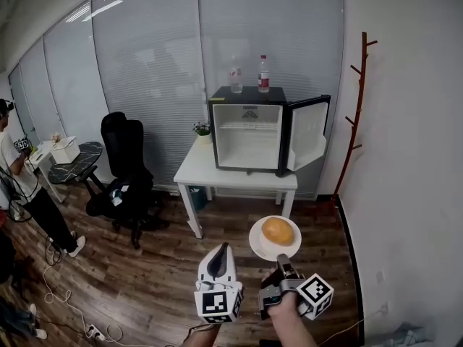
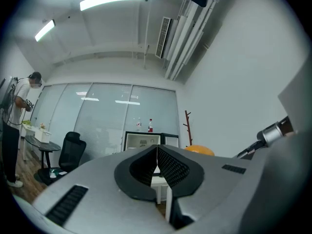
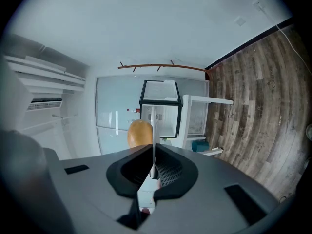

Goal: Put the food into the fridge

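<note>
Golden round bun (image 1: 278,230) on white plate (image 1: 260,251)

You stood on a dark wood-plank floor (image 1: 145,266), facing glass panels with closed blinds (image 1: 159,71) across the upper frame. A white table (image 1: 192,170) sat at center, with a black office chair (image 1: 123,165) to its left. A brown coat rack (image 1: 357,114) leaned against the white wall (image 1: 412,157) at right.
</note>
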`<state>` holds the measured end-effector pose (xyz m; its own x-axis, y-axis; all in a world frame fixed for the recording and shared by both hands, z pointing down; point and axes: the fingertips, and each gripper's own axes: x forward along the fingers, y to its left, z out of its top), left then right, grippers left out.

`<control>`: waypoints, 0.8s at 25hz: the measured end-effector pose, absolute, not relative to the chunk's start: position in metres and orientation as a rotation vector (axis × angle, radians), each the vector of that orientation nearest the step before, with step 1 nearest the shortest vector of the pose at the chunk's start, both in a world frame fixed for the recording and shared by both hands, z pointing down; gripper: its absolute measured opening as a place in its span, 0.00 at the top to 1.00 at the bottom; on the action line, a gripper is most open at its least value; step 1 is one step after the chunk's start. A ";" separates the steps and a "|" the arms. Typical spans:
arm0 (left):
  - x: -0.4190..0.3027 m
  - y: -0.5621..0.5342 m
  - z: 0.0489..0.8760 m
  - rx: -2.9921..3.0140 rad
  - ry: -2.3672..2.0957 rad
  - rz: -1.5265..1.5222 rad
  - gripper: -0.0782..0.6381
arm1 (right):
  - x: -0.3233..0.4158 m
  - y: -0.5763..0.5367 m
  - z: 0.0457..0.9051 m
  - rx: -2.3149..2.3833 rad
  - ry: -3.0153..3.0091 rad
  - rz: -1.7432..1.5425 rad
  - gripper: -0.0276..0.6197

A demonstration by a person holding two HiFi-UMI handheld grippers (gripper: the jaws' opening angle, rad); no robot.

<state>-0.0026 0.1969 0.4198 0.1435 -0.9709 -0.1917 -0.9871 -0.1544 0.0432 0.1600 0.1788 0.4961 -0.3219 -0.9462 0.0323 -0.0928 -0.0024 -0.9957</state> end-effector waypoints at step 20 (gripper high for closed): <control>-0.048 0.021 0.423 -2.326 1.951 0.279 0.85 | 0.116 0.010 0.491 -1.150 1.505 -1.395 0.90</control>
<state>-0.0481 0.0209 0.4229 0.1661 -0.9659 -0.1984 -0.9829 -0.1784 0.0460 0.1163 0.0101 0.4914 -0.2971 -0.9540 0.0403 -0.1119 -0.0071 -0.9937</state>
